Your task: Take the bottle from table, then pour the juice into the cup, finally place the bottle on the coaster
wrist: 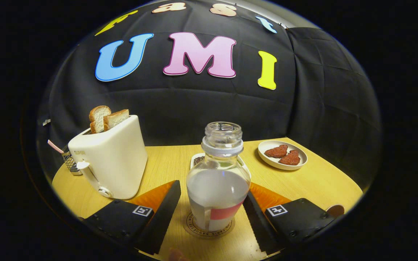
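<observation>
on round coaster, glass bottle, tool open

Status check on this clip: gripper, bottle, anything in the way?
Hand-held gripper open, fingers either side of bottle, not pressing. Bottle upright on coaster, uncapped. Toaster left of the fingers, plate beyond; neither blocking.

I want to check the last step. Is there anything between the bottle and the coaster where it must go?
Nothing visible: the bottle already stands upright on the coaster, between the open gripper fingers, which flank it without clearly pressing.
</observation>
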